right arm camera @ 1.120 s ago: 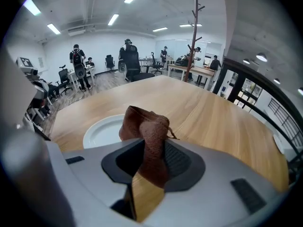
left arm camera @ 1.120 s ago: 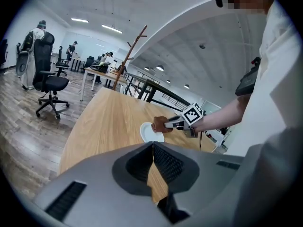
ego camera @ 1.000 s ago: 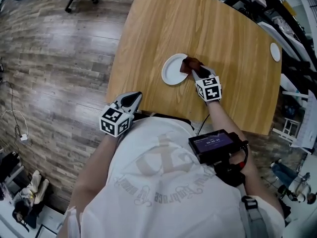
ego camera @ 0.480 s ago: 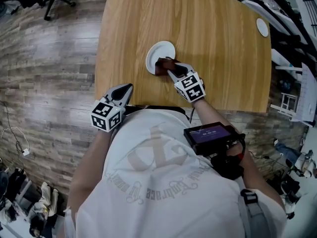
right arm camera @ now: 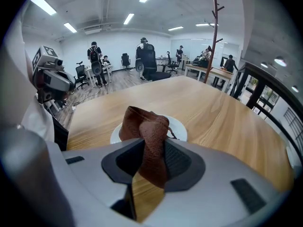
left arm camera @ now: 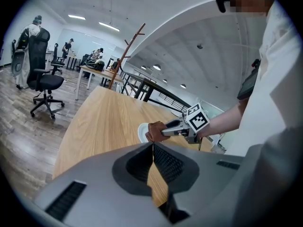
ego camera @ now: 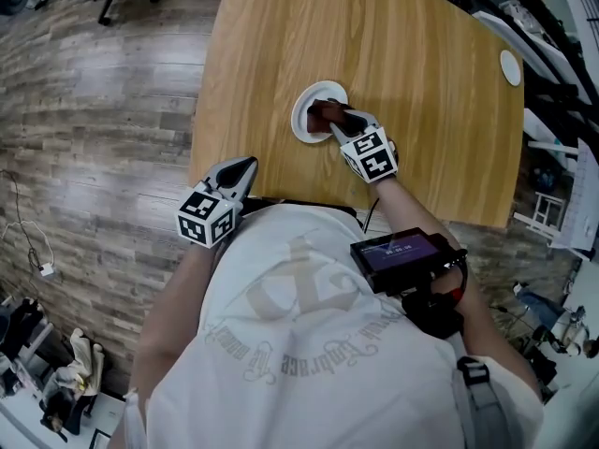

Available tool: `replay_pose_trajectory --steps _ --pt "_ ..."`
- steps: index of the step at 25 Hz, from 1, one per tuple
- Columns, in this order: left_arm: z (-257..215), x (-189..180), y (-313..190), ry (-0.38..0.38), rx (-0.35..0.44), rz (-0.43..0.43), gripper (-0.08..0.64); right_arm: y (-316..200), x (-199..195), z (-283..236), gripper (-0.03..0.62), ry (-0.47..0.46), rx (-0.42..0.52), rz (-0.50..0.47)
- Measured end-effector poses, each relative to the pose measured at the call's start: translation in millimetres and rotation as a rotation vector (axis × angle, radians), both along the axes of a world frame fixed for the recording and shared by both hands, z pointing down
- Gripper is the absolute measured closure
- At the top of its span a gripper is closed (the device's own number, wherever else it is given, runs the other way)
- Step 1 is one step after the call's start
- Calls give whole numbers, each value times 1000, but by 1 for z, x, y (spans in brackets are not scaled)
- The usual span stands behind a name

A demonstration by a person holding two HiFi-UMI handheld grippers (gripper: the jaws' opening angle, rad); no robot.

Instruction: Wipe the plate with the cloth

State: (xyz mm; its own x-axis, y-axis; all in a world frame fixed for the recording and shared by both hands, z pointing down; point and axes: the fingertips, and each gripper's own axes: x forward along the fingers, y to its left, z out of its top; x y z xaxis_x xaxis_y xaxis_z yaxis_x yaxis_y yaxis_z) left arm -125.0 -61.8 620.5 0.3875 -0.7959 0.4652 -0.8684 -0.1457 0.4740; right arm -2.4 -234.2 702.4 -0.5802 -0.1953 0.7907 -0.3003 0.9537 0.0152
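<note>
Seen from your head, your right gripper (ego camera: 333, 123) holds the brown cloth (ego camera: 321, 111) over the white plate (ego camera: 301, 125) on the wooden table (ego camera: 412, 54), and your left gripper (ego camera: 247, 167) hangs at the table's near edge. The left gripper view shows its jaws pressed together on nothing. The right gripper view shows your jaws pinching the bunched cloth above the plate.

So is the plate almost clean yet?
Done: the right tool has the brown cloth pinched tight. In hand: the cloth is over the white plate, so wiping looks under way. Left: I can't tell how much has been wiped; the plate just looks plain white. The left tool is shut and empty, away from the plate.
</note>
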Motion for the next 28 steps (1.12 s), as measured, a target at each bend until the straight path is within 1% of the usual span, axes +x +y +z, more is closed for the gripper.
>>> replay_pose_trajectory --steps 3,9,13,15,17,22,28 --pt "0 -4 4 1 -2 -17 546 -20 0 2 466 23 19 26" --pt "-2 -5 11 -1 -15 -42 548 -68 2 -7 466 44 68 125" --pt "-1 -1 12 -3 -16 -46 546 -84 6 -8 466 40 78 176" --pt "-1 -1 11 -3 -18 -45 546 -84 5 -7 466 37 61 177" --pt "0 -1 10 -3 -20 -43 547 -76 0 -5 466 32 45 152" --pt "-2 -2 9 -1 -13 -32 546 -43 -9 -4 466 38 30 53" --pt "0 -1 7 2 -4 -14 546 10 -22 -4 466 25 12 -102"
